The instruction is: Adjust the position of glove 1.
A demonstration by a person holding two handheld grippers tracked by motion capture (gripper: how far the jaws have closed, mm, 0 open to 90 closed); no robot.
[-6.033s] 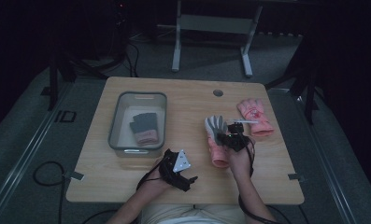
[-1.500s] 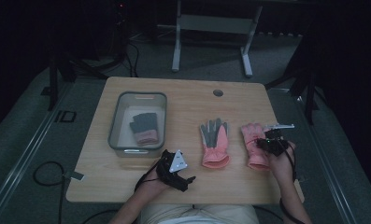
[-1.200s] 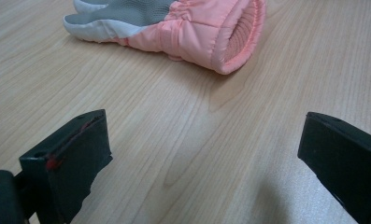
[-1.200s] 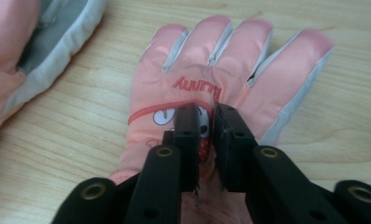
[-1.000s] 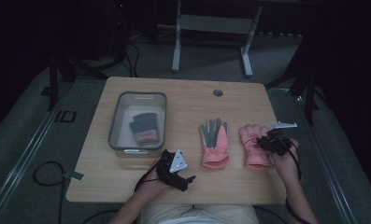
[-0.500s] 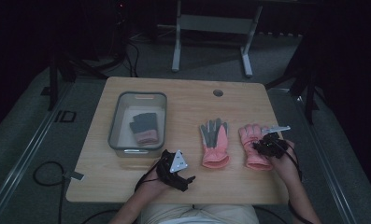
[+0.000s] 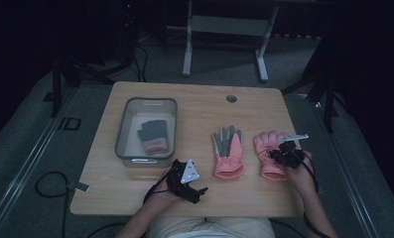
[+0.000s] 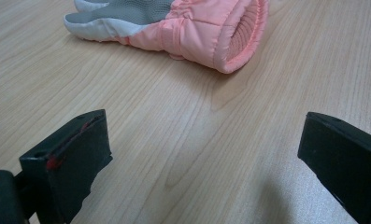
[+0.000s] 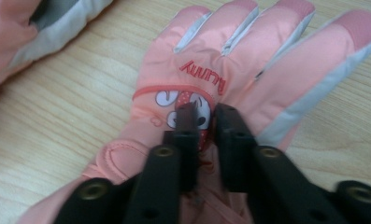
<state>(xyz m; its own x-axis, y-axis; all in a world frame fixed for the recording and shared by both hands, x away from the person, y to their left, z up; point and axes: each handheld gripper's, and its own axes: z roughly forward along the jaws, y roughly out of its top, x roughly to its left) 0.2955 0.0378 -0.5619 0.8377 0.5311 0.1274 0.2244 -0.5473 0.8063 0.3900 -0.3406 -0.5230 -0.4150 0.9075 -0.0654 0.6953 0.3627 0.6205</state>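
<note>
Two pink gloves on the table, a third glove in one bin.

On your worktop the bin sits to the left with a folded glove inside it. Right of the bin, two gloves lie side by side: the middle glove and, at its right, the right-hand glove, under your right gripper. Your left gripper rests near the front edge

Dim high view, dark surroundings, brighter evenly lit gripper views, soft shadows, blurred near edges
</note>
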